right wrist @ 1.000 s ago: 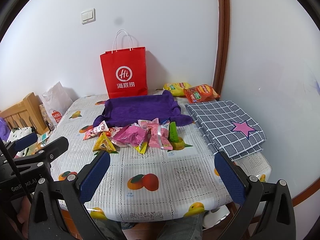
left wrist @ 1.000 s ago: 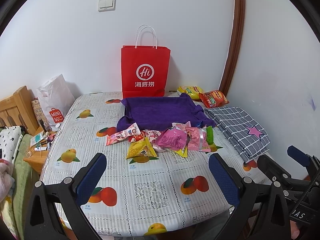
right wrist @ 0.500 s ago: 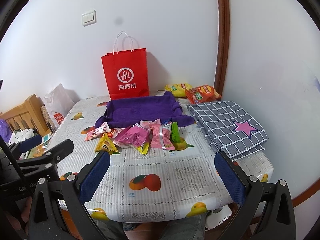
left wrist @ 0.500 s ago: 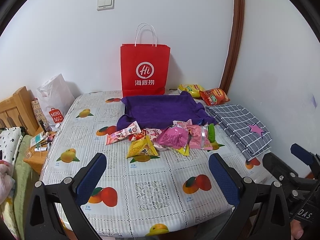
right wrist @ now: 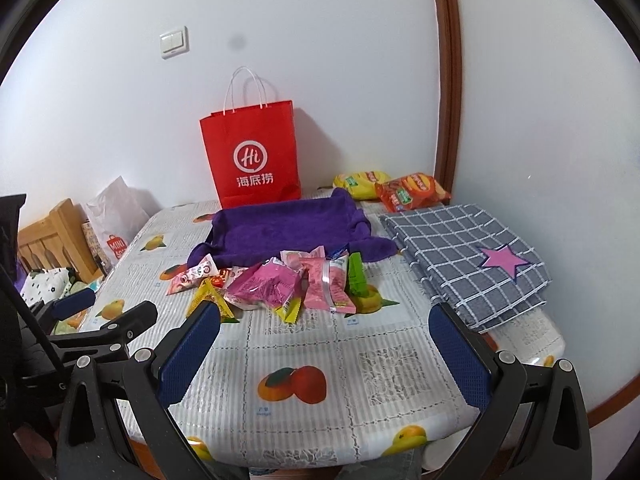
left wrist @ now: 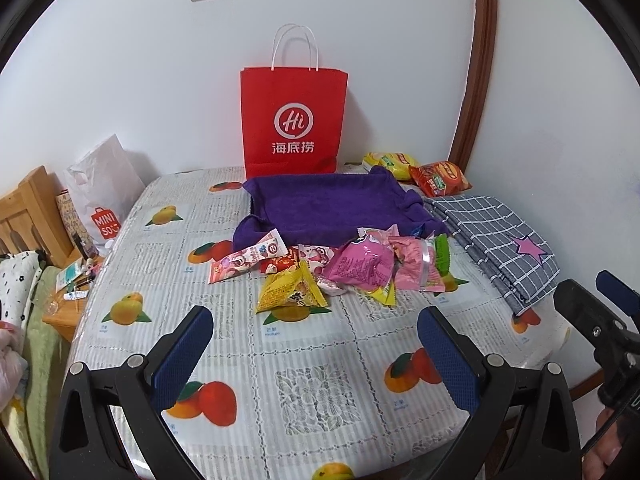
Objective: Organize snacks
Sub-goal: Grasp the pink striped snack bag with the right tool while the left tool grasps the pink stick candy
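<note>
- Both views have drifted slightly since a second ago; my claws sit a little further back from the table [left wrist: 132, 264], and no snack has shifted.
- My left claw [left wrist: 316, 344] is spread wide, holding nothing.
- My right claw [right wrist: 324, 344] is likewise wide, holding nothing.
- Snack pile [left wrist: 340, 268] lies well ahead of both claws, against the purple towel's [left wrist: 328, 204] near edge.
- Yellow triangular packet [left wrist: 290, 290] is nearest.
- Two chip bags [right wrist: 400, 188] lie beside the red paper bag [right wrist: 252, 160].
</note>
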`<state>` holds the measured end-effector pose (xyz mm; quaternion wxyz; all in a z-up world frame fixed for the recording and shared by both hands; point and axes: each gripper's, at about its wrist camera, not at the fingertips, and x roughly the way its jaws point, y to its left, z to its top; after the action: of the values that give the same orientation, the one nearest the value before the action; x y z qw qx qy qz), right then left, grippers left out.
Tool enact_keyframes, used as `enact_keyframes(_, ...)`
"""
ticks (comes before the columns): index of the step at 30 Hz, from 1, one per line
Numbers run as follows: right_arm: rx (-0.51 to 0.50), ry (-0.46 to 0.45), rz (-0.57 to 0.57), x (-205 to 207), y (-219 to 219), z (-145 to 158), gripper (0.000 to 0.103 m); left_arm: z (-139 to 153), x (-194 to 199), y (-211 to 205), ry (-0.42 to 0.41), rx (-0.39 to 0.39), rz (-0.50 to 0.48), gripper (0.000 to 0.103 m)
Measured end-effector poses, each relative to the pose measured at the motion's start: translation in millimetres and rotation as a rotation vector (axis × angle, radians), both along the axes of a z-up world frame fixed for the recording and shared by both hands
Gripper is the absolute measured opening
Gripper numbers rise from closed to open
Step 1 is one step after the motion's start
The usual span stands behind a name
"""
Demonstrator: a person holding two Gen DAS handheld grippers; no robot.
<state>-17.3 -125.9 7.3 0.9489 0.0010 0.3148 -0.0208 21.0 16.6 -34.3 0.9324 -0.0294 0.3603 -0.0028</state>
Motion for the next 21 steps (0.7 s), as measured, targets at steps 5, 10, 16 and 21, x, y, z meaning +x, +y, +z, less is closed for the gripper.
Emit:
enact_keyframes(5, -0.013, 0.044, -0.018, 20, -4, -22, 0.103, -29, 20, 14, 0.057, -0.012, 0.008, 0.103)
enact_keyframes(10, -0.035, 0.093, -0.046, 43, -13, -49, 0.102, -59, 36, 35, 0.114, -0.002, 0.036, 0.103)
enact_keyframes(16, 0.018, 0.149, -0.092, 73, -41, -80, 0.102, -90, 55, 67, 0.174, -0.048, 0.072, 0.102)
enact_keyframes(21, 0.068, 0.189, -0.113, 98, -55, -101, 0.096, -106, 71, 84, 0.206, -0.095, 0.089, 0.099)
